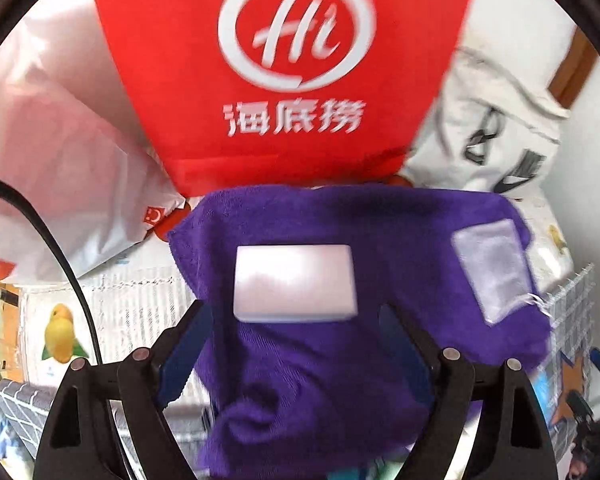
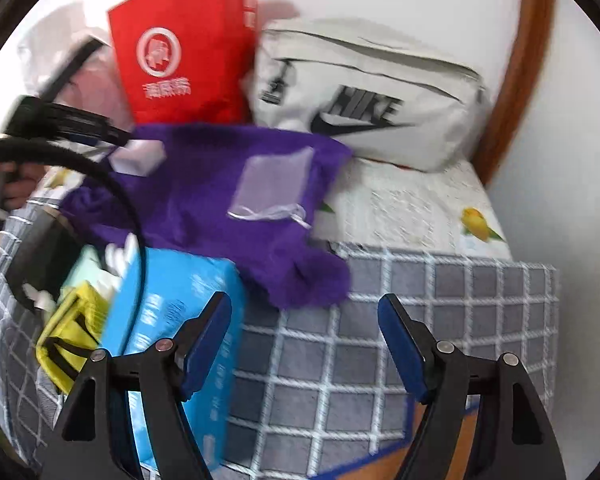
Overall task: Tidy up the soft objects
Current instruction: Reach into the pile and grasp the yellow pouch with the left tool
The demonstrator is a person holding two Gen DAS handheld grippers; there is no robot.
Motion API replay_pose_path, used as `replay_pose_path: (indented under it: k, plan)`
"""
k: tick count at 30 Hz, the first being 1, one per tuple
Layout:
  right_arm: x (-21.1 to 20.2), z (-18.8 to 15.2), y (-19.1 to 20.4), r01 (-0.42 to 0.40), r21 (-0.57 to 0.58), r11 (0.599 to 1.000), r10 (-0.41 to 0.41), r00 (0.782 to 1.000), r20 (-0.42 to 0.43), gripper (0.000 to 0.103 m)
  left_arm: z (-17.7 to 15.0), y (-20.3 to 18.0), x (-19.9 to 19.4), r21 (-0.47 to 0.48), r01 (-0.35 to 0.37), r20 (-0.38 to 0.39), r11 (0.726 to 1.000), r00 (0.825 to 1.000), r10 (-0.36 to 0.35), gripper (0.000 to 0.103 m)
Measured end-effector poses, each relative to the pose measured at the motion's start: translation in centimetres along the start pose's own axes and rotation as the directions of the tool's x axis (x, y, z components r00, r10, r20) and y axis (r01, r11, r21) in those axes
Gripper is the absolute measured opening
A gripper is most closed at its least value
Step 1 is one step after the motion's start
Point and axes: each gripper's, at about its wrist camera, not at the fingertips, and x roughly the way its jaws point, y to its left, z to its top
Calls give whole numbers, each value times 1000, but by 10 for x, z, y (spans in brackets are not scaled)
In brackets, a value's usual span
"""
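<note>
A purple terry cloth towel (image 1: 300, 360) lies spread over the front part of a bed, partly on a white quilted cover with yellow fruit prints (image 2: 416, 204) and partly hanging over a grey blanket with a white grid pattern (image 2: 380, 352). On the towel rest two small things: a white rectangular sponge block (image 1: 295, 283) near its middle, and a translucent pale organza pouch with a white ribbon (image 1: 494, 270) more to the right side, apart from the block. The left gripper (image 1: 296, 344) hangs over the towel with its blue-padded jaws released and wide; the white block is seen just past the fingertips, and the pads press on nothing. The right gripper (image 2: 306, 344) is also released, above the grid blanket near the lower corner of the towel, with nothing between its jaws. In the right wrist view, the left gripper appears at the left edge, close to the white block. Behind the towel stands a red paper bag with a white round logo (image 1: 284, 68), beside it to the right a light grey fabric bag with black lettering (image 2: 372, 100), and to the left a white plastic bag (image 1: 68, 184). In front of the towel, at the left, lies a light blue pack (image 2: 180, 340), and beside it something yellow (image 2: 72, 328) that is too blurred to identify.
</note>
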Motion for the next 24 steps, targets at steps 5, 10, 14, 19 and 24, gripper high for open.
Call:
replay_pose_path:
  k: [5, 10, 14, 19, 24]
  plan:
    - [3, -10, -21, -77, 139, 987, 88, 993, -74, 76, -34, -9, -55, 54, 30, 92, 998, 995, -35, 85]
    - [-11, -20, -26, 3, 157, 988, 7, 998, -64, 77, -64, -15, -88, 89, 22, 149, 996, 988, -36, 85]
    - [-38, -34, -26, 2, 156, 988, -3, 1000, 11, 90, -103, -30, -95, 127, 88, 130, 988, 986, -104, 85]
    - [-56, -67, -28, -80, 190, 979, 84, 996, -15, 90, -149, -64, -87, 199, 157, 76, 967, 982, -175, 85]
    - [-77, -95, -31, -41, 221, 974, 45, 999, -11, 90, -178, -96, -69, 261, 160, 17, 952, 985, -170, 85]
